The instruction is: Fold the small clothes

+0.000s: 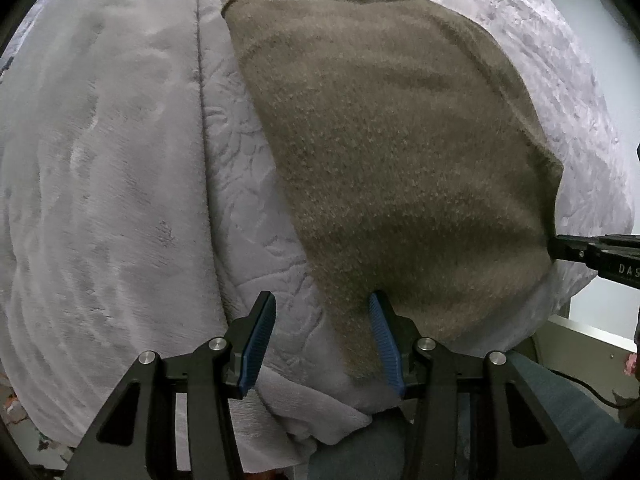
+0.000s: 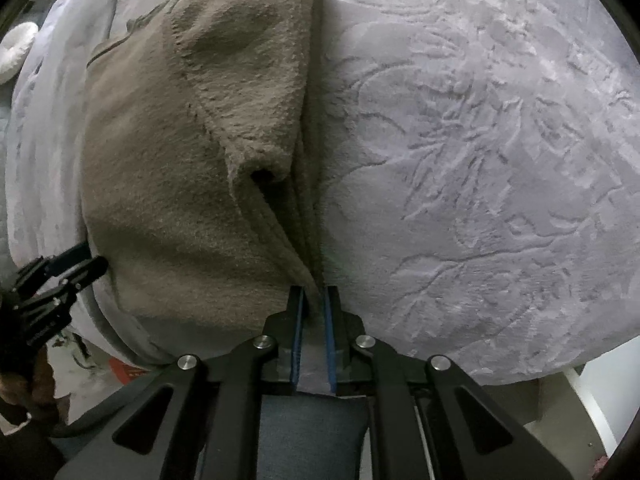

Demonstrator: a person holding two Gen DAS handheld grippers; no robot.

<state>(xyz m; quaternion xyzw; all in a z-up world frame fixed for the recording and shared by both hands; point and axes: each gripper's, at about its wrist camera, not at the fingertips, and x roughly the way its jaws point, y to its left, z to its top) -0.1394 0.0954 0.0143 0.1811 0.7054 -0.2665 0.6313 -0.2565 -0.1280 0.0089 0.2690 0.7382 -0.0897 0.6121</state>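
A brown knit sweater (image 1: 400,160) lies folded on a pale grey plush blanket (image 1: 100,160). My left gripper (image 1: 322,312) is open at the sweater's near left corner, with the corner edge between its blue pads and nothing held. My right gripper (image 2: 314,300) is shut on the sweater's near right corner (image 2: 308,276), where the folded edge bunches into the jaws. The sweater (image 2: 180,180) also shows in the right wrist view with a sleeve folded over its top. The right gripper (image 1: 580,254) shows at the sweater's right edge in the left wrist view, and the left gripper (image 2: 60,280) at the sweater's left edge in the right wrist view.
The embossed blanket (image 2: 480,160) covers the whole surface and hangs over its near edge. A seam (image 1: 202,120) runs down the blanket left of the sweater. My jeans-clad legs (image 2: 308,432) are below the near edge. A white round object (image 2: 14,52) lies at far left.
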